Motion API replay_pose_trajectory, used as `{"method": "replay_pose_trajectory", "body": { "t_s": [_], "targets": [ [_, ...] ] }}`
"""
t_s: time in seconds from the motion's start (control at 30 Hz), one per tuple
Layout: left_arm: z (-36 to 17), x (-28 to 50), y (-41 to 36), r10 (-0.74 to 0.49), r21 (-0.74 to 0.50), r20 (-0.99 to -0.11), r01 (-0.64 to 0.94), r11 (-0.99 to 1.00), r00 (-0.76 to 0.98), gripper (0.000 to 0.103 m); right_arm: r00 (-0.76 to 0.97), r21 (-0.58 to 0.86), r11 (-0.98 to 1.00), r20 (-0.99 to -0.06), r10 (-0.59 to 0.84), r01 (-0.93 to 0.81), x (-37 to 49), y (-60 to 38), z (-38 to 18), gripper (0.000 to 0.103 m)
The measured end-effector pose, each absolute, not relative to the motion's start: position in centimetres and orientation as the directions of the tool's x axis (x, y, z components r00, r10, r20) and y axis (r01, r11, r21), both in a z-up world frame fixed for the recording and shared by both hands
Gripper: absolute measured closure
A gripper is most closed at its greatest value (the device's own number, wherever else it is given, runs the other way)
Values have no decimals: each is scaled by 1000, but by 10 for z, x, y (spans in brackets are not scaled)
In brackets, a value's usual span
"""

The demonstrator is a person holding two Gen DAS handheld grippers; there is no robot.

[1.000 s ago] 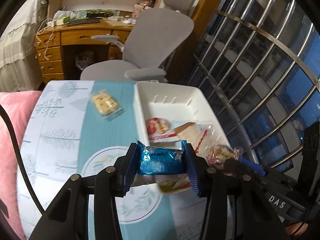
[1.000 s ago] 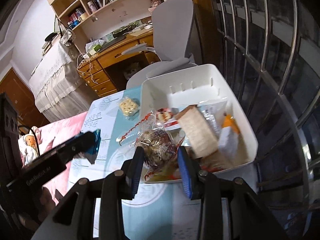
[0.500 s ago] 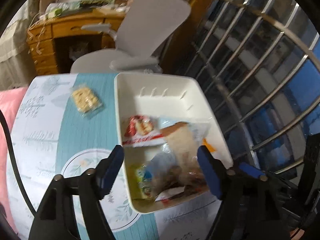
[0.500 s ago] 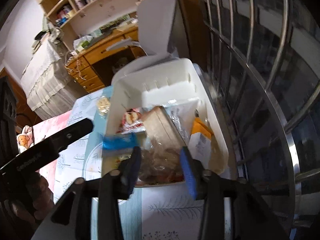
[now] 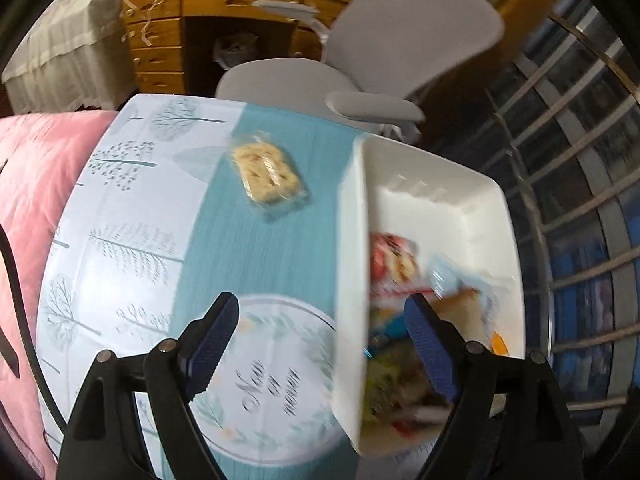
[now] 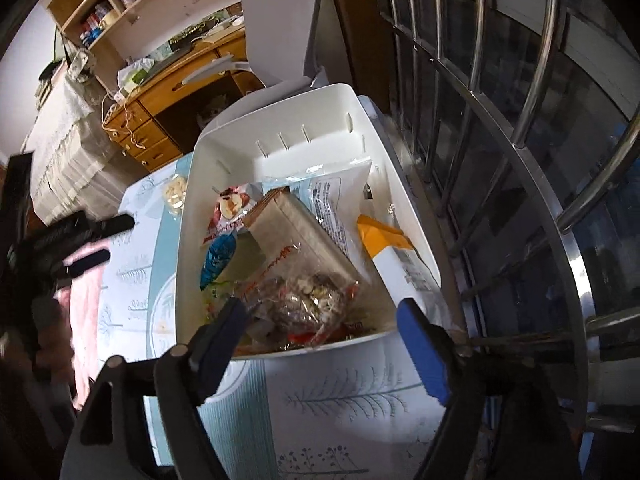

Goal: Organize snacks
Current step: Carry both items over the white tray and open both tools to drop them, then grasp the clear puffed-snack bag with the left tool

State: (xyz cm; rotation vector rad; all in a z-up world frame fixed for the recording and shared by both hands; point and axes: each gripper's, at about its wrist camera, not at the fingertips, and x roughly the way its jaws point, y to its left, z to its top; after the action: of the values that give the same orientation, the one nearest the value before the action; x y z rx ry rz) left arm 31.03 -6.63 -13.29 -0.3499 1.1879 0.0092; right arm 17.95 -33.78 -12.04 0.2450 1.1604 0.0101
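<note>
**Both tongs spreading over the snack bin**

My left gripper (image 5: 326, 344) hangs above the table (image 5: 132, 248), its jaws opening wide and pinching nothing. The near left wall of the white bin (image 5: 352, 280) lies in the gap between the blue pads, but I see neither pad touching it. This view is blurred.

My right gripper (image 6: 332, 344) points down at the near end of the bin (image 6: 224, 156). Its jaws are opening too and grip nothing. A clear bag of mixed snacks (image 6: 312, 300) lies in the bin just beyond the gap, free of both pads.

The bin sits at the table's right side, next to the window bars (image 6: 532, 92). Packed in it I can make out a red-and-white packet (image 6: 230, 208), a blue wrapper (image 6: 218, 256), a brown block in clear wrap (image 6: 300, 232), a pale blue-and-white pouch (image 6: 332, 188) and a white pack with an orange top (image 6: 396, 256) leaning on the right wall.

One snack is outside it: a cracker pack (image 5: 266, 174) in clear wrap, lying on the teal stripe of the cloth to the left of the bin, well apart from both grippers.

A grey chair (image 5: 360, 76) stands beyond the table, a wooden desk (image 5: 172, 36) behind it. A pink quilt (image 5: 32, 184) borders the table on the left.
</note>
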Motion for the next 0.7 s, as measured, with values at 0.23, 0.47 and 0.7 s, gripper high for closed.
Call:
{"method": "replay_pose_trajectory", "body": {
  "t_s": [0.23, 0.47, 0.7],
  "targets": [
    [-171, 365, -26, -156, -256, -925, -263, 930, 347, 19, 402, 120, 989, -912, 77, 84, 174, -319, -120, 16],
    [-222, 414, -5, -139, -234, -942, -304, 924, 305, 19, 444, 65, 994, -896, 18, 89, 172, -297, -124, 13],
    [-257, 446, 2, -155, -254, -944, -343, 904, 290, 19, 422, 13, 995, -906, -31, 102, 175, -282, -136, 9]
  ]
}}
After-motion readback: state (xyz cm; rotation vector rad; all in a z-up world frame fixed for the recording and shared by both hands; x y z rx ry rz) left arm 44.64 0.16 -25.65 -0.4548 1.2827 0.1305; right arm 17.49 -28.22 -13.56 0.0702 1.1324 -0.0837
